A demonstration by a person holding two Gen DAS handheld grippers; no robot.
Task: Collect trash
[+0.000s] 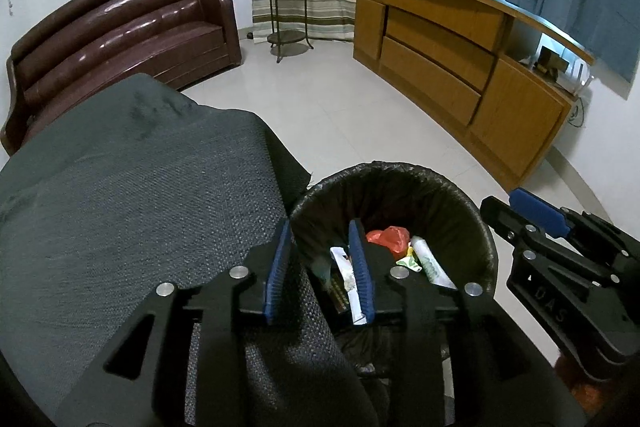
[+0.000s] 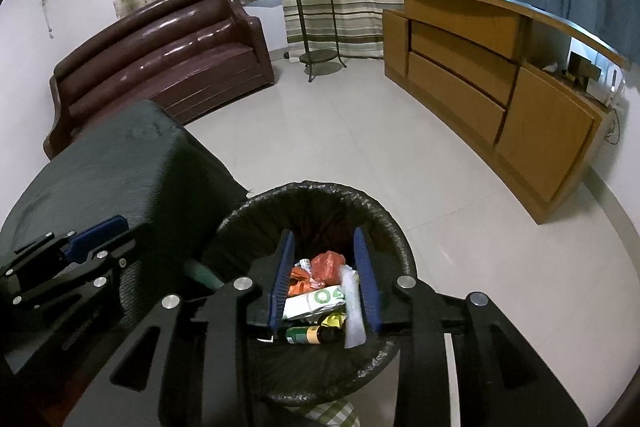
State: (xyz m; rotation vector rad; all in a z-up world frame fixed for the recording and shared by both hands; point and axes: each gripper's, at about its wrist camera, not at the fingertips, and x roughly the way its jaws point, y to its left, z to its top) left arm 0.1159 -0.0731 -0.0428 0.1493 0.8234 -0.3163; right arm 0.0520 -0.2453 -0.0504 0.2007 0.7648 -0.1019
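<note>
Both the left tongs [image 1: 322, 267] and right tongs [image 2: 326, 277] are held apart and empty above the lined bin [image 2: 394, 227]; the trash [image 2: 316, 301] is seen inside it. The wrappers are judged light, soft and crinkly; the small bottle [image 2: 310, 335], stiffer and slippery, is best taken across its body.

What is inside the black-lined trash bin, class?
Inside the trash bin lie an orange plastic bag, a white-and-green packet, a dark bottle and clear wrapping. Whatever lies beneath them, and the bin's bottom, is covered.
</note>
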